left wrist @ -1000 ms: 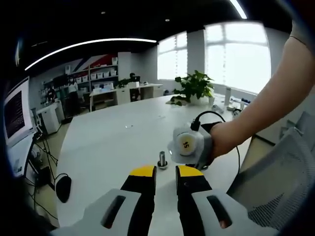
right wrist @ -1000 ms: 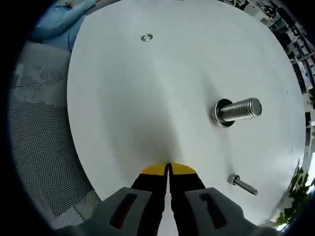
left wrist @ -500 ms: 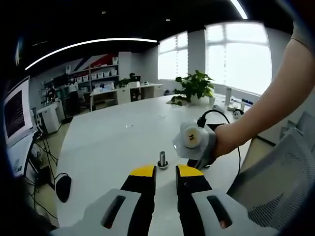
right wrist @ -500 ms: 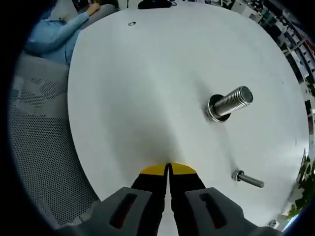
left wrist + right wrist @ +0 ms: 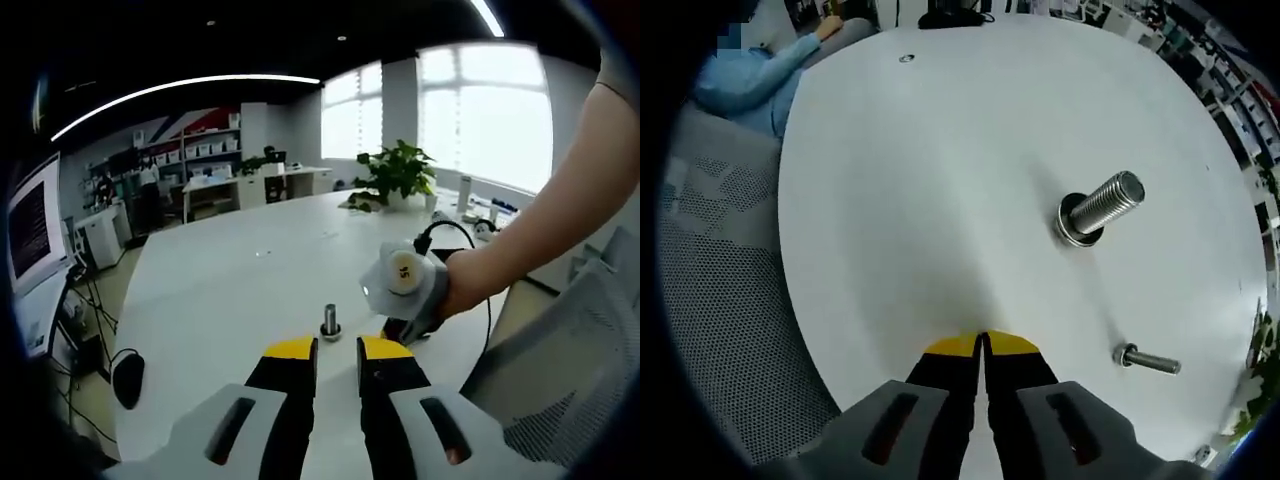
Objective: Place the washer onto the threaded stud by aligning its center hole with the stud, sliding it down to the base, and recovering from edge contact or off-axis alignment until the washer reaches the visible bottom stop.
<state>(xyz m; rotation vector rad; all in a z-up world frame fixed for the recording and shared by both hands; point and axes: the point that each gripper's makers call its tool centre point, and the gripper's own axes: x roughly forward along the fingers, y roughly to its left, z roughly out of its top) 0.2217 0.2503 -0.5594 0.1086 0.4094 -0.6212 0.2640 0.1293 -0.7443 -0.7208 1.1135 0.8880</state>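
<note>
With its yellow-tipped jaws pressed together on nothing, the right gripper point(image 5: 983, 345) hovers near the ribbed steel threaded stud point(image 5: 1098, 207), whose flat washer point(image 5: 1077, 232) already rings its base (the left gripper point(image 5: 336, 350) stands slightly apart, empty), so a careless sweep could topple the stud on the smooth white table point(image 5: 920, 200).

The left gripper view sits low, looking level across the white surface point(image 5: 230, 290) toward the windows. The right gripper view looks steeply down at it from close above. Both share the big stud point(image 5: 330, 322) point(image 5: 1098, 208), at 12 o'clock and 2 o'clock respectively.
</note>
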